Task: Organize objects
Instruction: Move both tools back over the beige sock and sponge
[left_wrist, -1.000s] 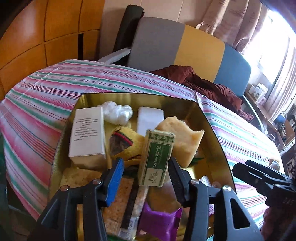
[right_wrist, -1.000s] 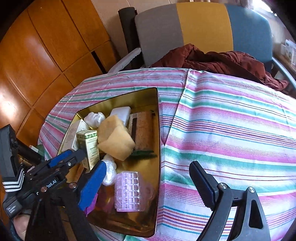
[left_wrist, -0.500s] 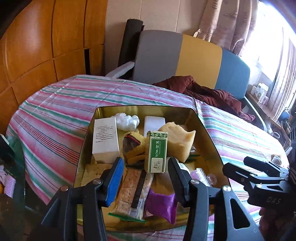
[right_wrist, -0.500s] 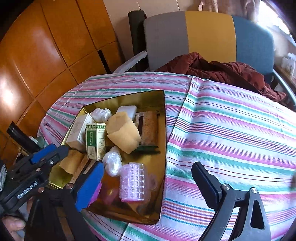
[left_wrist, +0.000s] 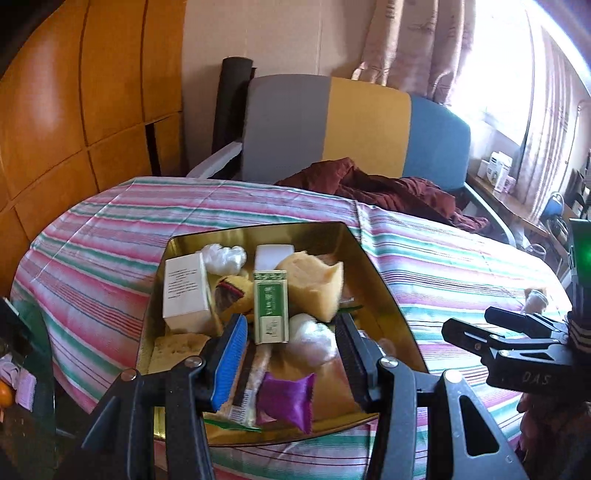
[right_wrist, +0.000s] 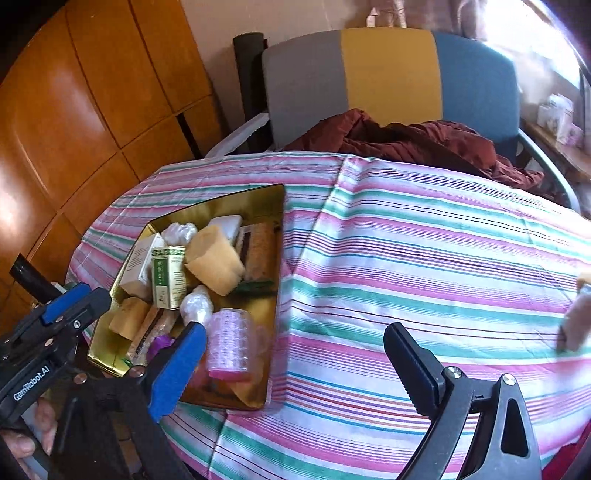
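A gold tin tray (left_wrist: 384, 291) (right_wrist: 279, 206) sits on the striped tablecloth (right_wrist: 424, 258), full of small things: a green box (left_wrist: 270, 306) (right_wrist: 168, 277) standing upright, a white box (left_wrist: 183, 288), a yellow sponge (left_wrist: 314, 284) (right_wrist: 214, 260), a purple packet (left_wrist: 286, 400), a pink studded case (right_wrist: 229, 343). My left gripper (left_wrist: 291, 363) is open and empty, held just before the tray's near edge. My right gripper (right_wrist: 295, 369) is open and empty above the cloth, right of the tray.
A grey, yellow and blue chair (left_wrist: 354, 125) with a dark red cloth (left_wrist: 388, 192) stands behind the table. Wooden panels (left_wrist: 74, 110) fill the left. A small pale object (right_wrist: 580, 317) lies at the table's right edge. A glass side table (left_wrist: 22, 369) stands low left.
Both grippers have drawn back and up from the tray, so more of the table and room shows. The green box stays upright in the tray. Both stay open.
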